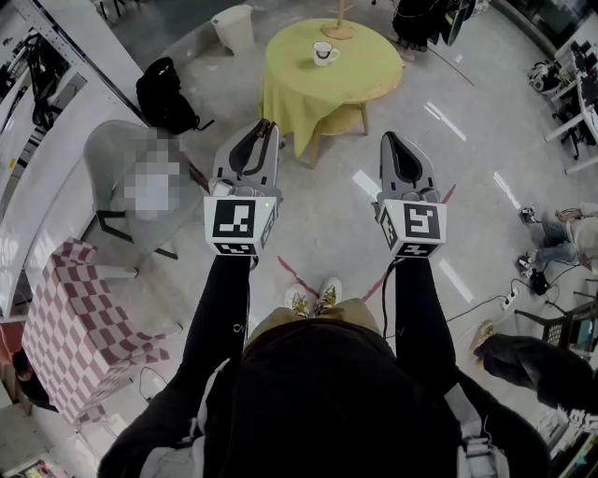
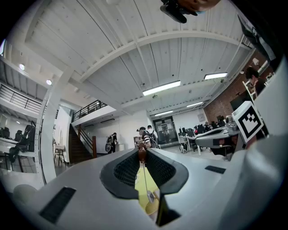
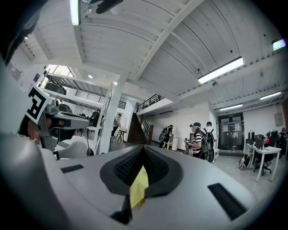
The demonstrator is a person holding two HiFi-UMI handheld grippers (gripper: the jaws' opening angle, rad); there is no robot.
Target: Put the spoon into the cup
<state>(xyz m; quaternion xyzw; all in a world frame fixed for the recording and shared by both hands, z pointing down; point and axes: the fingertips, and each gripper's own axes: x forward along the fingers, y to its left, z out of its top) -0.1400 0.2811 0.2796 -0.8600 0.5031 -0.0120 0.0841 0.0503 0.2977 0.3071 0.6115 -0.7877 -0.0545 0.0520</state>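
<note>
A white cup stands on a round table with a yellow cloth, a few steps ahead of me on the floor. Both grippers are held level at chest height and point toward the table. My left gripper is shut on a thin metal spoon. The spoon's brown handle end sits at the jaw tips and its bowl lies back toward the camera. My right gripper has its jaws together with nothing between them. The yellow cloth shows through the gap under each pair of jaws.
A black backpack lies left of the table beside a grey chair. A red-checked armchair stands at my left. A white bin is behind the table. Cables and a power strip lie on the floor at right.
</note>
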